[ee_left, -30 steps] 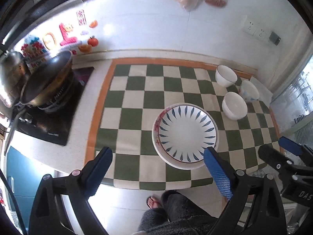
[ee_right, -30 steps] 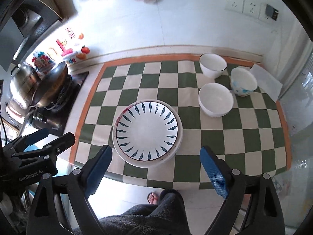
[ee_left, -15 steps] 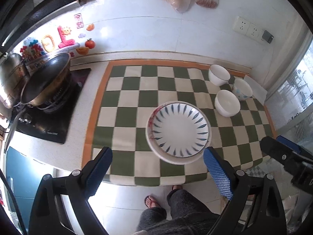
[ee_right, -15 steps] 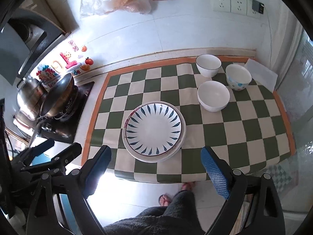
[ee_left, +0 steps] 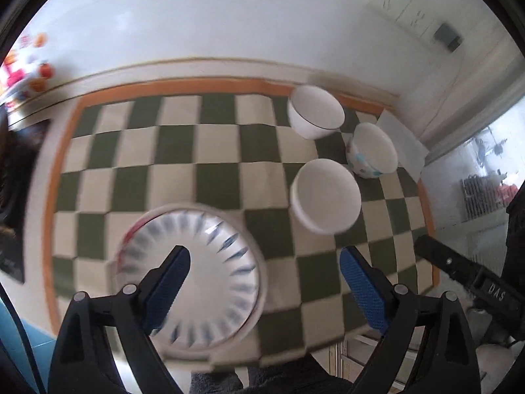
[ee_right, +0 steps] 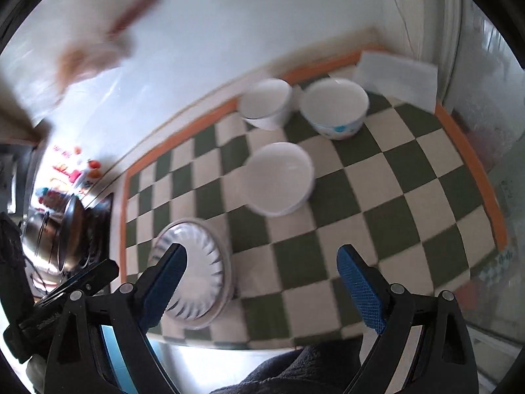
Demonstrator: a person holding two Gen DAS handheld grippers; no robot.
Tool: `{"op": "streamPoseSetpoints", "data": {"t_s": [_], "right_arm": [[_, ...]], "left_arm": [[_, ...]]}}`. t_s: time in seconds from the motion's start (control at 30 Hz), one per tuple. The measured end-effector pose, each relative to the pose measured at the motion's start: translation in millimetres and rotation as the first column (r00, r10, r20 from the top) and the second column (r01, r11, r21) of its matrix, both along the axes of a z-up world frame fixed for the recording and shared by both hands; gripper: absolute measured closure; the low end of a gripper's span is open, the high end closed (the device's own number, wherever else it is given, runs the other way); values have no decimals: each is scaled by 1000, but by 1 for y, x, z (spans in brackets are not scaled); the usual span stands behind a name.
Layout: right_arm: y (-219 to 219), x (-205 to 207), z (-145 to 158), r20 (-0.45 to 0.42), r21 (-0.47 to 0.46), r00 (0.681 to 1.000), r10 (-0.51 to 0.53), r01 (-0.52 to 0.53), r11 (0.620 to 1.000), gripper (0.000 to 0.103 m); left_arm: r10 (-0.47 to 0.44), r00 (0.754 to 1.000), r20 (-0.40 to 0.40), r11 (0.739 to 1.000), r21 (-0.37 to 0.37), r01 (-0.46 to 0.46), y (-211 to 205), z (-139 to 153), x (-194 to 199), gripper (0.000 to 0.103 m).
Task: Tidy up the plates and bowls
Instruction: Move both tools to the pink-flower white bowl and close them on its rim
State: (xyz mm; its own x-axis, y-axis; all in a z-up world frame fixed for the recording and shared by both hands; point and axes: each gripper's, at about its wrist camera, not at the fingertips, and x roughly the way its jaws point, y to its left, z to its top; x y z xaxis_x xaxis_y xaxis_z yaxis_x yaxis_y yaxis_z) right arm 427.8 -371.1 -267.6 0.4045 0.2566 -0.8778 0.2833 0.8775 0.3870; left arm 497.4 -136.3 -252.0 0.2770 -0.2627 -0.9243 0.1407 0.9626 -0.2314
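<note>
A stack of plates point(ee_left: 223, 256), the top one white with blue leaf marks, lies on the green checked mat point(ee_left: 213, 151) near its front edge. Three bowls stand at the mat's back right: a plain white bowl point(ee_left: 325, 195) nearest, another white bowl point(ee_left: 316, 111) behind it, and a blue-patterned bowl point(ee_left: 372, 151) to the right. My left gripper point(ee_left: 262, 256) hovers over the plate's right rim, jaws closing slightly with nothing gripped. My right gripper point(ee_right: 261, 251) is open above the mat, between the plates point(ee_right: 206, 262) and the near bowl point(ee_right: 279, 177).
A wok and pot on a stove point(ee_right: 65, 229) stand left of the mat. A folded white cloth point(ee_right: 397, 75) lies at the back right corner. The tiled wall with sockets point(ee_left: 403, 6) is close behind. A person's dark clothing shows below the counter's front edge.
Both grippers have dropped closer to the counter and swung right; the plates slid to the lower left of each view and the bowls grew nearer. The right view has rolled.
</note>
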Motion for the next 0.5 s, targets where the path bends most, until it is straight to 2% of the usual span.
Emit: {"op": "streamPoseSetpoints", "data": {"t_s": [0.2,0.33,0.4,0.5], "right_arm": [[-39,73,-65,-118,45,991,61,-56,997,10],[-48,111,-104,-183,62,976,121,-112,992,13],[-50,121,-116,-203,69,970,134,-123,990,14],[-52,135,-133,-230,85,961,154,-138,987,20]], "left_arm": [[2,992,-125,1000,29,2,-49,-58,65,14],[10,980,-197,999,42,-2,-64,-88,89,31],[18,975,-221,999,48,-7,-67,-99,95,36],[18,967,-255,999,44,-7,-70,-111,101,52]]}}
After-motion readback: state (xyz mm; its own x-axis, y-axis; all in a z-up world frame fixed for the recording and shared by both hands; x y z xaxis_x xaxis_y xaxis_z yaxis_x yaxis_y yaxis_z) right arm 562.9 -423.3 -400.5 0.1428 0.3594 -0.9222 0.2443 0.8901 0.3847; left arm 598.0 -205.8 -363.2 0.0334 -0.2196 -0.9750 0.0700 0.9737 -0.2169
